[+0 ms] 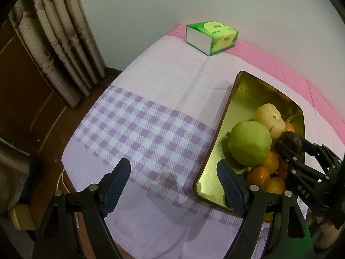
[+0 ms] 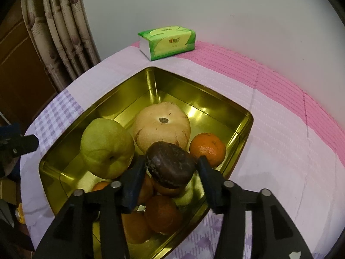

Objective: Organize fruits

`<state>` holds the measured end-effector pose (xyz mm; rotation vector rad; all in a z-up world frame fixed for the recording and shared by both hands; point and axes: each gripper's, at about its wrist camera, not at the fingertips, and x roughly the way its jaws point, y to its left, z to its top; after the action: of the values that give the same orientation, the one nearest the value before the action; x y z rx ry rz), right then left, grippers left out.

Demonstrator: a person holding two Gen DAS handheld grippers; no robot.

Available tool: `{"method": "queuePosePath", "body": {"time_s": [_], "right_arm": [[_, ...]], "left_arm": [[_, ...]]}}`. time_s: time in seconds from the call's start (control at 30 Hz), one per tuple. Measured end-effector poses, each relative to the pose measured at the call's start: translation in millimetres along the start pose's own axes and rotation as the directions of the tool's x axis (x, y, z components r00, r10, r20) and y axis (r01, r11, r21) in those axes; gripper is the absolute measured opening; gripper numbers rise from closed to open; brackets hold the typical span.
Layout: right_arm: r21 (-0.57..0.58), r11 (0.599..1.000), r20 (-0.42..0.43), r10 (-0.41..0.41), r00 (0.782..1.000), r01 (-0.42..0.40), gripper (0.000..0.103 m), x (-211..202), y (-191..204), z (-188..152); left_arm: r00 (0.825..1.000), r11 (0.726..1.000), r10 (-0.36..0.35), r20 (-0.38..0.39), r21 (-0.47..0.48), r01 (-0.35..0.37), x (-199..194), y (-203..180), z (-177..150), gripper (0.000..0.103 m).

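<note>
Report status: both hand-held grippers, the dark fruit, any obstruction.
Left hand-held gripper open, empty, over the cloth. Right hand-held gripper shut on dark brown fruit, above the gold tin. Green pear and oranges crowd underneath.

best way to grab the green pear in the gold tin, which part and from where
Take the green pear across its widest middle, coming down from above on its open left side. It lies tilted with its dimpled end toward the right-wrist camera, its right side close against the pale round fruit. The tin floor beside it is bare, leaving finger room.
</note>
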<state>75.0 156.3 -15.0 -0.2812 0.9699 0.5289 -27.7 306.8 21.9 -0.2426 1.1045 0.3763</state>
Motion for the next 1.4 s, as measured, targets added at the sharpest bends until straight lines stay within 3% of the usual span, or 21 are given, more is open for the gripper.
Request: {"method": "queuePosePath", "body": {"time_s": [0.13, 0.37, 0.57, 0.87, 1.4], "right_arm": [[0.002, 1.000, 0.015, 0.000, 1.000, 0.000, 0.061, -9, 3, -1], [0.016, 1.000, 0.038, -0.007, 0.999, 0.006, 0.085, -27, 5, -3], [0.031, 0.999, 0.045, -0.010, 0.999, 0.008, 0.094, -43, 7, -10], [0.047, 0.999, 0.021, -0.002, 1.000, 0.001, 0.101, -59, 12, -29], [0.065, 0.998, -0.027, -0.021, 0.999, 0.023, 0.102, -55, 9, -41]], "left_arm": [[1.000, 1.000, 0.002, -0.001, 0.010, -0.002, 0, -3, -1, 0.082], [1.000, 1.000, 0.004, -0.002, 0.026, -0.004, 0, -7, -2, 0.082], [1.000, 0.999, 0.005, -0.003, 0.038, -0.005, 0, -9, -3, 0.082], [1.000, 0.998, 0.012, 0.001, 0.059, -0.012, 0, -15, -5, 0.082], [1.000, 0.996, 0.022, -0.004, 0.087, -0.021, 0, -22, -8, 0.082]]}}
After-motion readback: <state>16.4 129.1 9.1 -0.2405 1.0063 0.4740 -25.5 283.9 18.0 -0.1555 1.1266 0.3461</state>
